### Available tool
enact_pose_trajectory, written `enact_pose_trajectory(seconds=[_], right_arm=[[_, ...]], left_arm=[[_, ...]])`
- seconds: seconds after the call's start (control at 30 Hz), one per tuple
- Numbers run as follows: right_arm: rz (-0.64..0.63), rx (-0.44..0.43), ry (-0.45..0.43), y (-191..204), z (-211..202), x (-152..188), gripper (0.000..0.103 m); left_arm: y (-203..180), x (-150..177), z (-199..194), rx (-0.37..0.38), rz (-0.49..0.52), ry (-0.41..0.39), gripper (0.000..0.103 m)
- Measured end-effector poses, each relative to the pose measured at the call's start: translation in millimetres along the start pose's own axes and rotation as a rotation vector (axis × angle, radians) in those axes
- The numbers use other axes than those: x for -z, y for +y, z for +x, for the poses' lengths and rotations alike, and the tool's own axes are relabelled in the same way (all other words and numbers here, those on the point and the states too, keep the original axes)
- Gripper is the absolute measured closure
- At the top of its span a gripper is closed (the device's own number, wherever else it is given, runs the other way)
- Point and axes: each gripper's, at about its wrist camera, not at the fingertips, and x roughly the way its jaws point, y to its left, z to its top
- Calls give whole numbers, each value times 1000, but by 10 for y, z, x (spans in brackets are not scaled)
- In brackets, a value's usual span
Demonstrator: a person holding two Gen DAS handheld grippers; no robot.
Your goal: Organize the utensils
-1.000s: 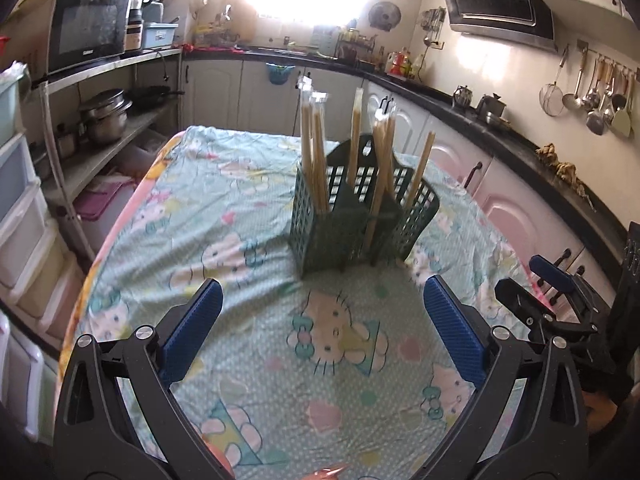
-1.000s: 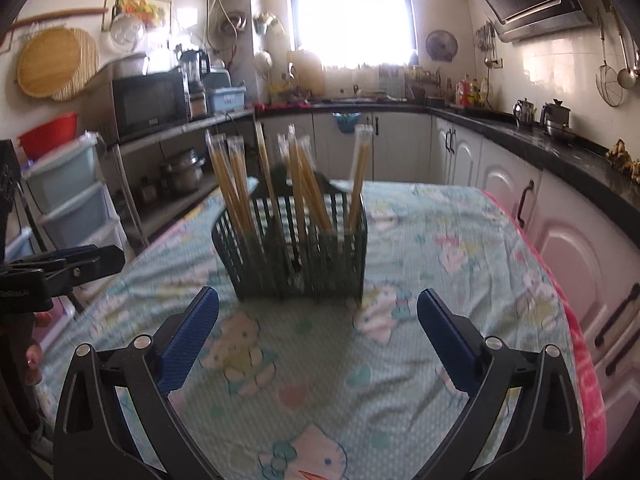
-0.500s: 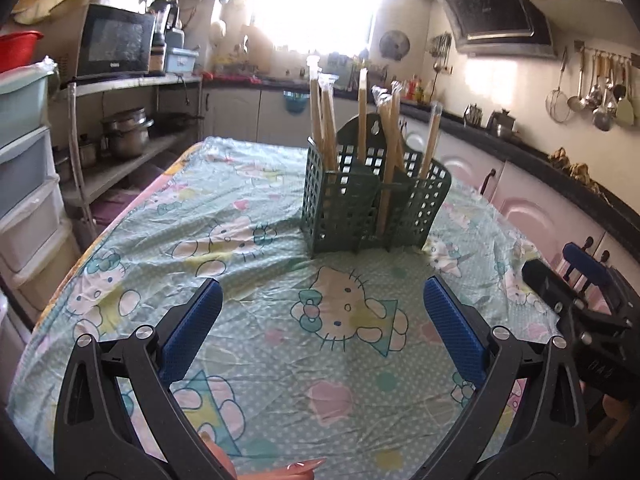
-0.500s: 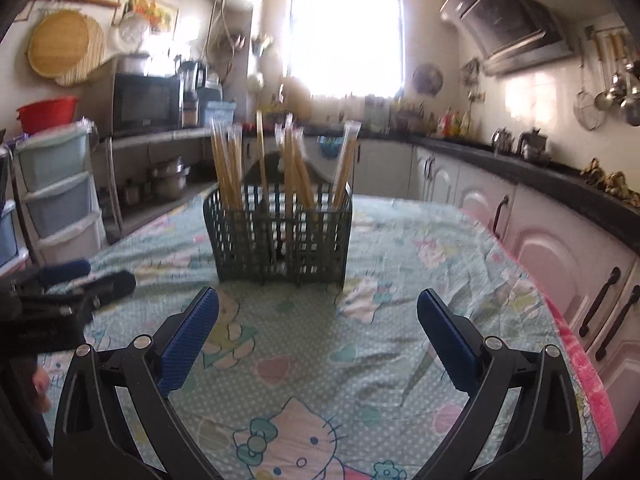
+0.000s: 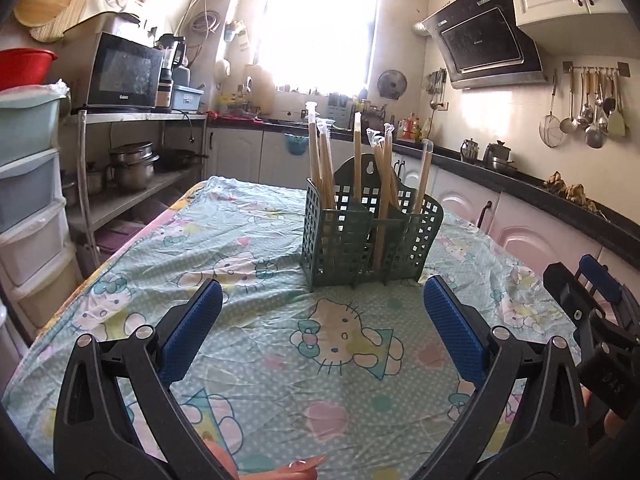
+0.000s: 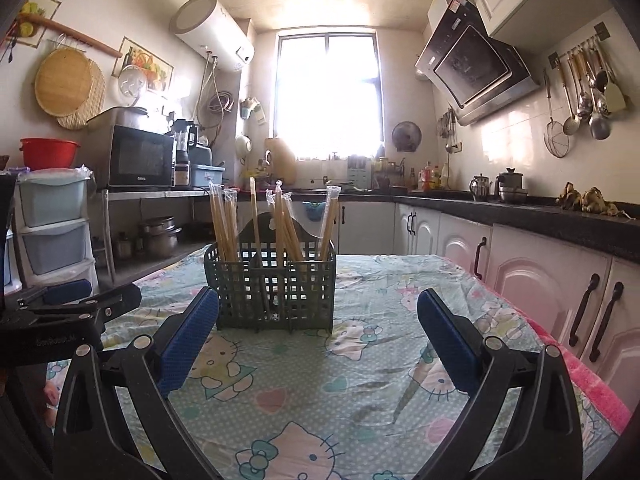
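Left wrist view: left tongs [image 5: 323, 308] gape wide above the surface [image 5: 256, 360], holding nothing. Right tongs [image 6: 318, 316] likewise stand wide and bare. Chopsticks [image 5: 354, 168] stand upright in the green basket [image 5: 360, 240], near both, touching neither.

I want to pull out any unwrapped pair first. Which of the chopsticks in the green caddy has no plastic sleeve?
The single bare stick standing second from the left in the green caddy; its top is plain, while the others end in crinkled clear plastic.
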Motion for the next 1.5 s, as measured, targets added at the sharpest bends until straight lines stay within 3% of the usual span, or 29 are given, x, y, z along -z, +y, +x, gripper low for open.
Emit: enact_pose_trajectory(seconds=[1.5], right_arm=[[0,9,-9,28,-52,42,6]], left_arm=[[49,-13,-74,5,-18,-44,10]])
